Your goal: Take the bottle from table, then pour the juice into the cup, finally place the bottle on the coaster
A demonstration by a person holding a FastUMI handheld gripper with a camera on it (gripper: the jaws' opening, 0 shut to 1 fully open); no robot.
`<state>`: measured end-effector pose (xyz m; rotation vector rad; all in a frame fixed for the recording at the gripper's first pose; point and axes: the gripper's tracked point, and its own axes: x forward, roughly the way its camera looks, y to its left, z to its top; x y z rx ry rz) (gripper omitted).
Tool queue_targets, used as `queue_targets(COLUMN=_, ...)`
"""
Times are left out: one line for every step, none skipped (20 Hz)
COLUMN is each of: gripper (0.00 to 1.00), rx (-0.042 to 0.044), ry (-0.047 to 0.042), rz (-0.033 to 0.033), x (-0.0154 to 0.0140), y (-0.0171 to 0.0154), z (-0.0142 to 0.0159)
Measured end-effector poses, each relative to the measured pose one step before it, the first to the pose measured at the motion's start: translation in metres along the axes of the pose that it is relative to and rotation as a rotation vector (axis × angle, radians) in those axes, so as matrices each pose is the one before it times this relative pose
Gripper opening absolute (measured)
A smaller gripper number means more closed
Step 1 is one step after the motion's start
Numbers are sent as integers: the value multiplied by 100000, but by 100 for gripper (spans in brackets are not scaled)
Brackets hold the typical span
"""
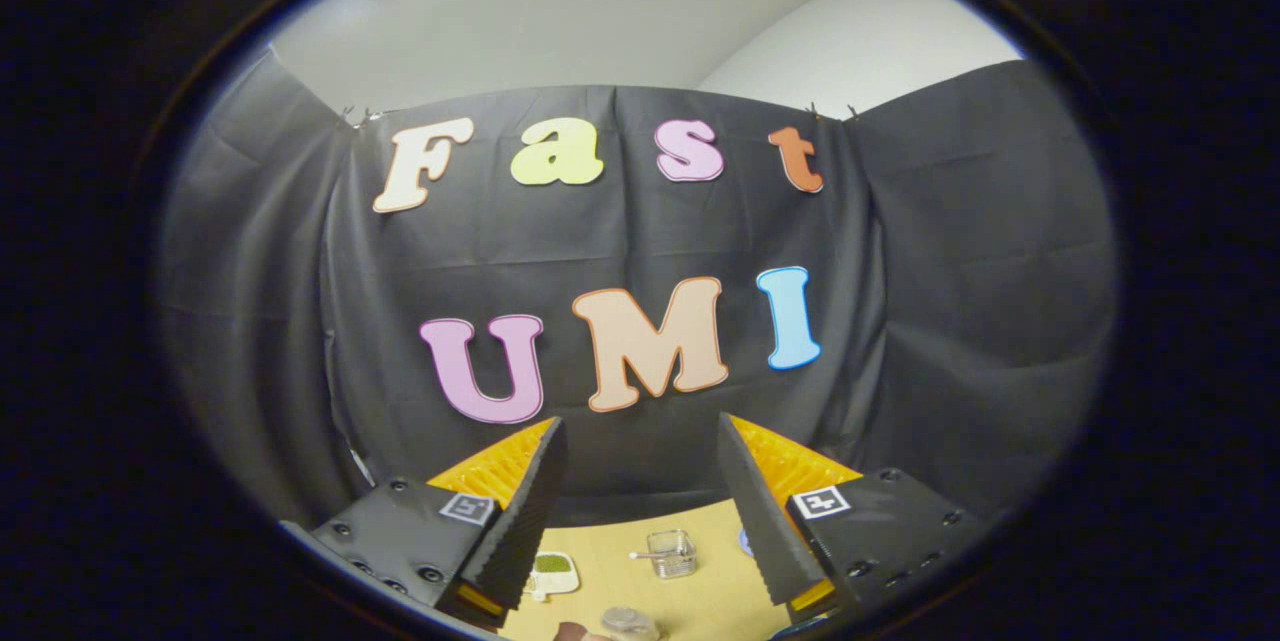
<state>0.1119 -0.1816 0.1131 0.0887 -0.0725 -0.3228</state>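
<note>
Held high above the table (700,596), the gripper (640,451) has its fingers spread apart with nothing between them, pointing at the booth's black cloth wall (950,271). Between and below the fingers, near the viewer, a rounded top (628,621) that may be the bottle's cap peeks up. Beyond it stands a clear square cup (672,553). Left of the cup lies a small white dish (552,573) of green stuff.
</note>
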Motion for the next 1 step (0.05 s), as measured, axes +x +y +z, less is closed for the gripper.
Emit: queue_targets(gripper=92, rx=297, ry=-27, rz=-96, x=35, y=-418, z=-34)
